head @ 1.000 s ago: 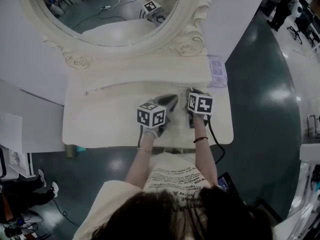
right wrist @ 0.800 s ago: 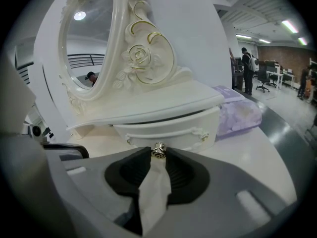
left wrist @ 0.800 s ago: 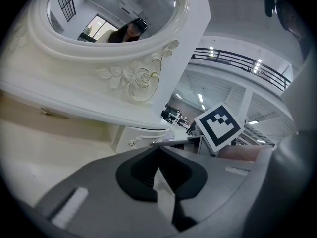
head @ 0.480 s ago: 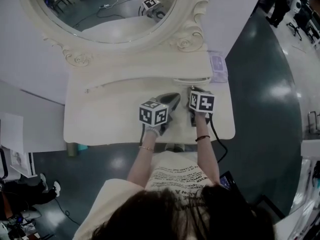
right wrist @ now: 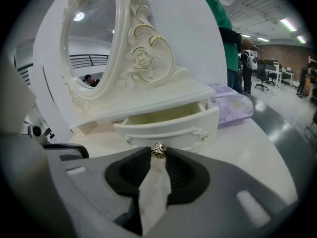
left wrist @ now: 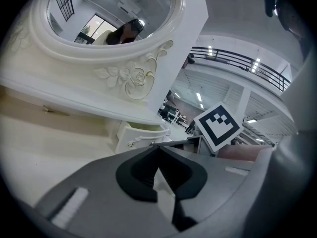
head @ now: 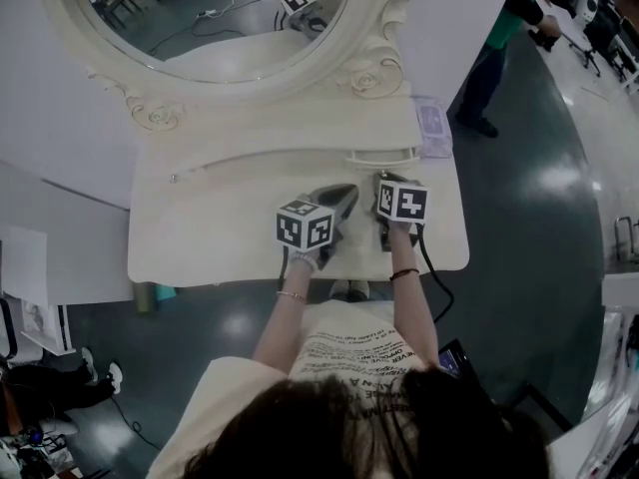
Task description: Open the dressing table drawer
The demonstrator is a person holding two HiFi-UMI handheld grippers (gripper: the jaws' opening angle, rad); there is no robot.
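Over the cream dressing table (head: pixel 200 238), in the head view, I hold both my tongs side by side. My left tongs (head: pixel 344 198) are at 9 o'clock of my right tongs (head: pixel 385 180). The small drawer (head: pixel 384 156) is below the oval mirror (head: pixel 200 18), at 12 o'clock of my right tongs, and its front stands a little out from the shelf. A purple pack (head: pixel 433 128) lies at 1 o'clock of the drawer, at the back right corner of the table. A person in green (head: pixel 504 38) stands on the floor at 2 o'clock.

From the left gripper view, the two jaws of my left tongs are brought together. Their tips meet and nothing is between them. The drawer is just beyond the tips at 12 o'clock, and the marker cube (left wrist: pixel 218 125) of my right tongs is at 2 o'clock.

From the right gripper view, the jaws of my right tongs are closed on the small metal knob (right wrist: pixel 158 151) in the middle of the drawer front. The drawer is pulled out enough that I see its cream inside from above. The purple pack lies at 2 o'clock, beside the right end of the drawer, and the mirror rises at 11 o'clock.
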